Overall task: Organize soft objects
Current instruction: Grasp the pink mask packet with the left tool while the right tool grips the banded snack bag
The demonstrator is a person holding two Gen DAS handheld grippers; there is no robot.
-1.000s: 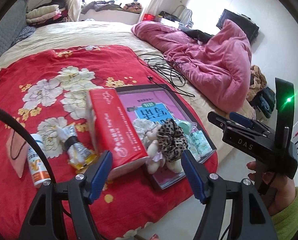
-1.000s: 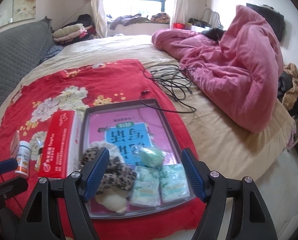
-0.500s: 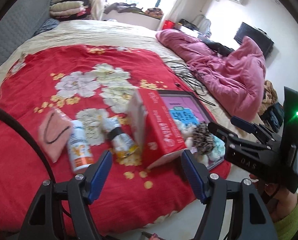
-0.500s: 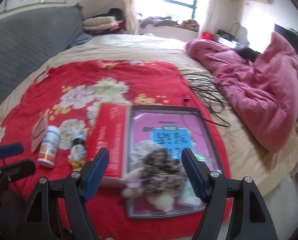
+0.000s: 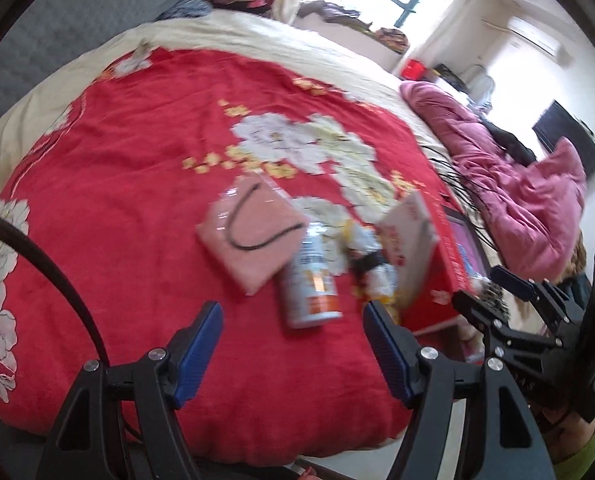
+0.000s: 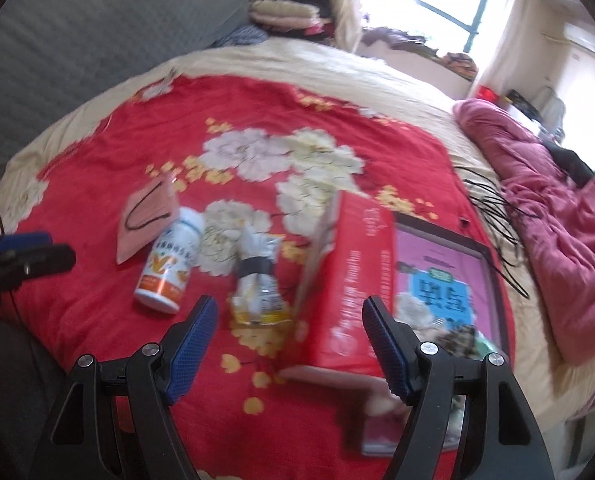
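Lying lengthwise toward the open, empty right hand-held gripper (image 6: 289, 338): crumpled snack bag (image 6: 257, 284).

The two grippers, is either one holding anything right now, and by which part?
Nothing is held. The left gripper and the right gripper both stand open above the red blanket, with nothing between their fingers.

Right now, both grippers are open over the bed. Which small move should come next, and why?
Probably lower the left gripper toward the pink mask: it is soft, lies flat outside the tray, and nothing covers it. The bottle beside it looks rigid.
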